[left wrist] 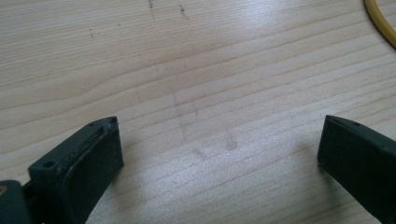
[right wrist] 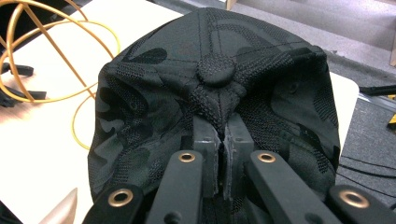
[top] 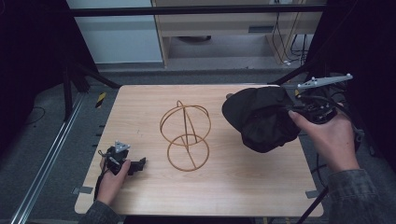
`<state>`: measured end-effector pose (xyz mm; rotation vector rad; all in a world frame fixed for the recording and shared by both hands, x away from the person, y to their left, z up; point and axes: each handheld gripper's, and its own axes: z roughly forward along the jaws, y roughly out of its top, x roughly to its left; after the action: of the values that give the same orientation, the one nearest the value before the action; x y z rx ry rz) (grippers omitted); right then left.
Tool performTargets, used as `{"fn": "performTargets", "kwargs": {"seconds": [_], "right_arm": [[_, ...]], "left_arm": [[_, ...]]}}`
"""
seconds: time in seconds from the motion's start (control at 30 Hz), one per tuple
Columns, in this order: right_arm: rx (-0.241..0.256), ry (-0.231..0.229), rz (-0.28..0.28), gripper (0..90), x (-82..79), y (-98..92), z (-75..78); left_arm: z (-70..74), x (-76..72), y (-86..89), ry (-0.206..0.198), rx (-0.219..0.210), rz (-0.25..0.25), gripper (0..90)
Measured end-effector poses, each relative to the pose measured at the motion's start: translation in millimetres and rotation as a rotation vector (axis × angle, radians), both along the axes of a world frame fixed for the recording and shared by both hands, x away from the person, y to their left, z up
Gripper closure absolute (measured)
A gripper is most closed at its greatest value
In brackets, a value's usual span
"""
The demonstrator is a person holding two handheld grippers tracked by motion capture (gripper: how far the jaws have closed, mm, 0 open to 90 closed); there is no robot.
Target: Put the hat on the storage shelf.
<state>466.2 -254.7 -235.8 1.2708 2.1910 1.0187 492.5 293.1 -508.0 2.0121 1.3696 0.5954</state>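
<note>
A black cap (top: pixel 261 119) hangs above the right side of the table, pinched by my right gripper (top: pixel 299 112). In the right gripper view the jaws are shut on the cap's crown (right wrist: pixel 215 88), just below its top button, with the gripper (right wrist: pixel 220 135) closed tight on the fabric. A gold wire stand (top: pixel 186 135), made of hoops and rods, sits upright at the table's middle. My left gripper (top: pixel 137 164) rests low at the table's front left, open, its fingers (left wrist: pixel 79 163) wide apart over bare wood.
The wooden table (top: pixel 140 107) has a dark floor around it. A metal rail (top: pixel 51 154) runs along the left. Shelving and cables stand beyond the far edge. A curve of the gold wire (left wrist: pixel 380 21) lies at the left gripper view's top right.
</note>
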Motion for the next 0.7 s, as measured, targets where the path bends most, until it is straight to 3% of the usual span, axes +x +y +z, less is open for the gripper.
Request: {"fn": "performTargets", "kwargs": {"seconds": [0.43, 0.7], "right_arm": [[0.013, -0.031, 0.002, 86.7, -0.7, 8.0, 10.8], [0.027, -0.066, -0.002, 86.9, 1.8, 20.6, 24.9]], "left_arm": [[0.1, 0.0, 0.1, 0.001, 0.001, -0.001, 0.0], [0.2, -0.1, 0.1, 0.002, 0.001, -0.001, 0.0]]}}
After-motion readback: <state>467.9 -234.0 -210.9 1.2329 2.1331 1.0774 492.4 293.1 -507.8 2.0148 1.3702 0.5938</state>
